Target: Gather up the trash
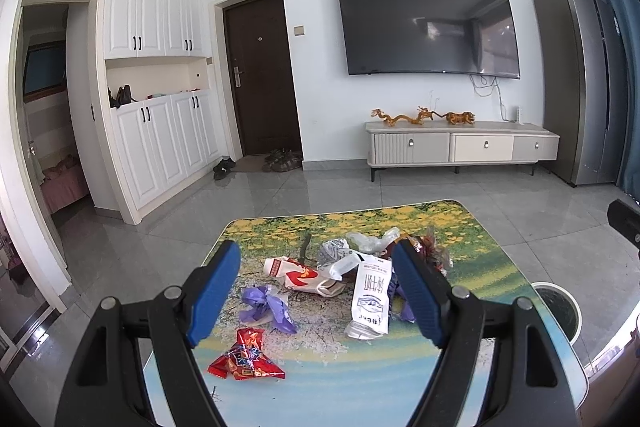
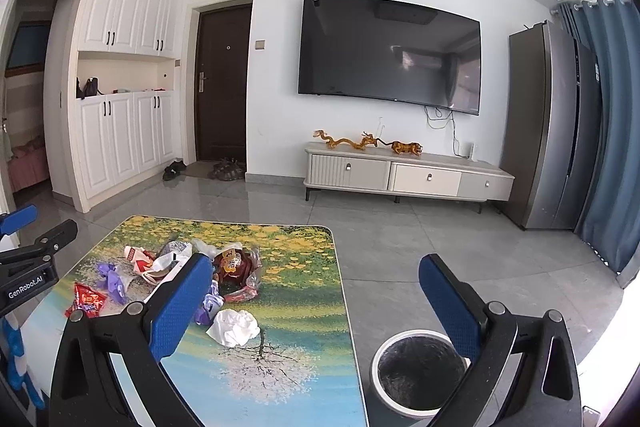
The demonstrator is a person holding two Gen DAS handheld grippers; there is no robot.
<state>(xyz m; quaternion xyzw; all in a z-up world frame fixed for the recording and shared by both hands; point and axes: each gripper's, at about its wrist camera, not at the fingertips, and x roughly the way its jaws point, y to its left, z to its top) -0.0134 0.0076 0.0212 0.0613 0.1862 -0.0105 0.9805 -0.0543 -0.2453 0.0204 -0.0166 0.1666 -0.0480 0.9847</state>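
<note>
Table [image 2: 280,367] strewn with wrappers [image 1: 244,357], grey tiled floor [image 2: 400,235], bin [image 2: 418,371] beside

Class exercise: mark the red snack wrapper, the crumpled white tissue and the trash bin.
Red snack wrapper [image 1: 245,358], left wrist view, middle of the foil.
Crumpled white tissue [image 2: 236,327], right wrist view, centre of the wad.
Trash bin [image 2: 376,355], right wrist view, left rim.
</note>
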